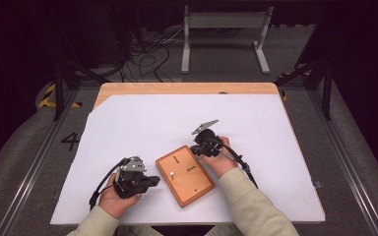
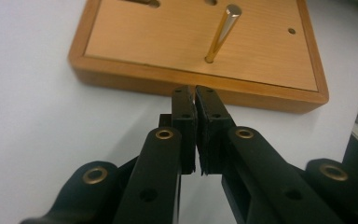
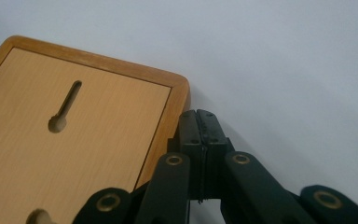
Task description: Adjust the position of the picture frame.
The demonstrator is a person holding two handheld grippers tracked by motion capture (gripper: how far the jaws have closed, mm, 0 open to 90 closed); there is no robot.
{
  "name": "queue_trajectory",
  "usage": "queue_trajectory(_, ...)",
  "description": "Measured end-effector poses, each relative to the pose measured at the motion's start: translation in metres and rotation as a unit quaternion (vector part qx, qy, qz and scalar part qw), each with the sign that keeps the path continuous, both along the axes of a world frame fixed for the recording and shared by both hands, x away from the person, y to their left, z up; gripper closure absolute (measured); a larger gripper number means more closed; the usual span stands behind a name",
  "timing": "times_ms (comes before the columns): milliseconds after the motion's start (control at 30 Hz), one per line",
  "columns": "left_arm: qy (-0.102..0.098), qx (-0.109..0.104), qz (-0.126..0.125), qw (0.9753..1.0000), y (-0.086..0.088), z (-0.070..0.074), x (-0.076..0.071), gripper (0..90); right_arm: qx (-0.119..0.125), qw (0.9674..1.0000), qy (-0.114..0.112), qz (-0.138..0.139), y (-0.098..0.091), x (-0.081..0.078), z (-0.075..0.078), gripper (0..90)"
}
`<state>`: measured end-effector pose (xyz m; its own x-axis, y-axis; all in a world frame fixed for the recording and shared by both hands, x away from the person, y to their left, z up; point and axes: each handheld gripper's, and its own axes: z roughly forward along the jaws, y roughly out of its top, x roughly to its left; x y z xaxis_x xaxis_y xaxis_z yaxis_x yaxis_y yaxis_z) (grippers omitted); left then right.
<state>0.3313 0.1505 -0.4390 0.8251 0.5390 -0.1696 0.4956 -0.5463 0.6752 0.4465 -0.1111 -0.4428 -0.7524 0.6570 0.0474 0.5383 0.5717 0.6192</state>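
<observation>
Both sets of fingers are closing on nothing: left fingers (image 2: pixel 196 100) are facing the upright brass peg (image 2: pixel 221 32) just ahead on the wooden board (image 2: pixel 261 60); right fingers (image 3: pixel 200 122) are sitting beside its rim.

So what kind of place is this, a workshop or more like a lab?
Most likely a lab set up for recording: a wooden table under a plain white sheet, black frame rails around it, loose cables on the grey floor and hazard tape at the left edge.
</observation>
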Motion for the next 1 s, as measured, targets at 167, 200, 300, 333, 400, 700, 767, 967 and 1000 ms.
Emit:
queue_trajectory(167,0.009,0.005,-0.029,0.9995,-0.007,-0.001,-0.003,89.2,-0.003,0.9996,-0.026,-0.012,-0.003,-0.002,0.007,90.0)
queue_trajectory(200,0.012,0.003,-0.035,0.9993,-0.008,-0.001,-0.003,89.6,0.006,0.9993,-0.031,-0.018,-0.01,-0.004,0.011,90.0)
queue_trajectory(300,0.031,0.01,-0.059,0.9977,-0.018,-0.004,-0.004,89.9,0.016,0.9986,-0.04,-0.03,-0.029,-0.011,0.019,90.0)
queue_trajectory(333,0.041,0.014,-0.075,0.9963,-0.022,-0.004,-0.005,90.0,0.021,0.9982,-0.043,-0.037,-0.038,-0.014,0.023,90.0)
queue_trajectory(400,0.044,0.019,-0.094,0.9944,-0.028,-0.006,-0.006,90.0,0.033,0.9972,-0.047,-0.048,-0.052,-0.02,0.028,90.0)
queue_trajectory(700,0.064,0.041,-0.141,0.987,-0.051,-0.013,-0.006,90.0,0.054,0.9938,-0.066,-0.072,-0.095,-0.051,0.04,90.0)
queue_trajectory(767,0.053,0.046,-0.14,0.9876,-0.059,-0.013,-0.008,90.0,0.059,0.9928,-0.068,-0.079,-0.103,-0.057,0.04,90.0)
queue_trajectory(967,0.035,0.039,-0.144,0.9882,-0.088,-0.013,-0.005,90.0,0.068,0.9902,-0.068,-0.102,-0.123,-0.067,0.041,90.0)
queue_trajectory(1000,0.03,0.039,-0.143,0.9884,-0.094,-0.013,-0.004,90.0,0.067,0.9901,-0.07,-0.102,-0.125,-0.068,0.041,90.0)
